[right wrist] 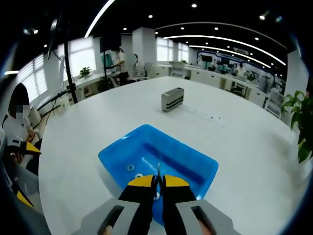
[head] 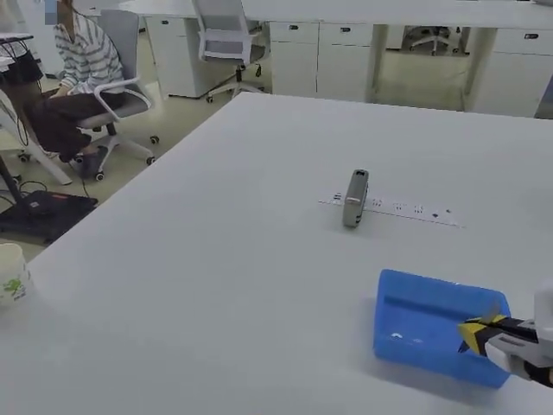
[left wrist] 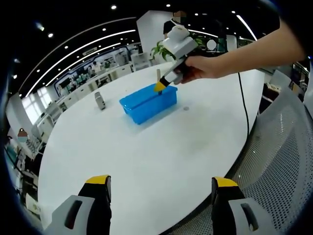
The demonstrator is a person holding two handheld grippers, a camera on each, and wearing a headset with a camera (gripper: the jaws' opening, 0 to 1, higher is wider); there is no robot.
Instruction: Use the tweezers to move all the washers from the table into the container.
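Right tool (right wrist: pixel 157 182) clamped on the tweezers (right wrist: pixel 158 170), above the blue container (right wrist: pixel 110 164).
Two washers (right wrist: pixel 130 168) lie inside the container; other washers (head: pixel 418 209) sit in a row on the white worktop (head: pixel 216 285) beside a grey metal block (head: pixel 355 197). Left tool (left wrist: pixel 159 196) hangs over the worktop edge, jaws apart.

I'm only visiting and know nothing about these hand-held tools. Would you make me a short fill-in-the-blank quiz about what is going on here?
1. The container is coloured ____.
2. The right gripper, jaws shut, holds a thin pair of ____ over that container.
3. The left gripper has its jaws ____ and holds nothing.
4. A few small round ____ lie inside the container.

Missing words: blue; tweezers; open; washers.
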